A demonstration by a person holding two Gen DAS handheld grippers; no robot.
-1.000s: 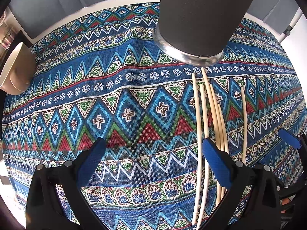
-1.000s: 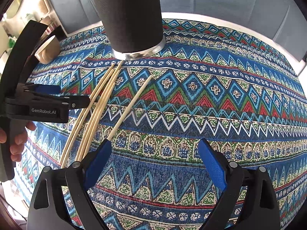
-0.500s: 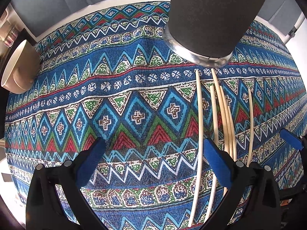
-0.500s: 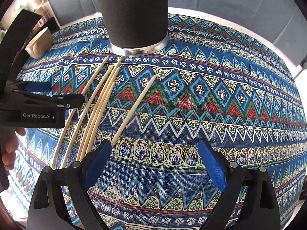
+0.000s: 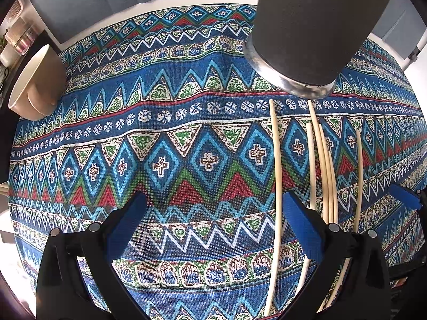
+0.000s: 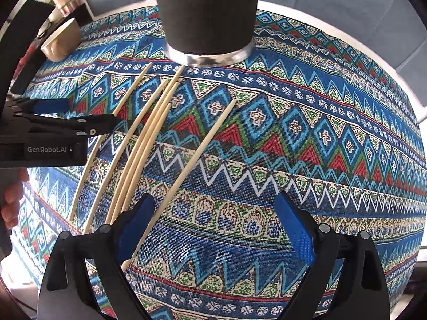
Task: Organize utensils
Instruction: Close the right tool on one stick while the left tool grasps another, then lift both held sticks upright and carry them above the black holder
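left wrist view: both grippers hang released and empty over the cloth [image 5: 186, 144] on the tabletop. the risk, as i judge it: the sticks [image 5: 324, 165] are thin, round and lie flat, so fingers [image 5: 299, 221] closing from here may roll one aside or pinch several at once, or snag the cloth. in this view one stick runs just inside the left gripper [image 5: 210, 218] 's right finger, the rest pass under and beyond it. in the right wrist view, a lone stick [image 6: 192, 160] passes under the right gripper [image 6: 213, 229] 's left finger; the bundle lies left of it. all tips point at the cup [image 6: 208, 13] ahead.
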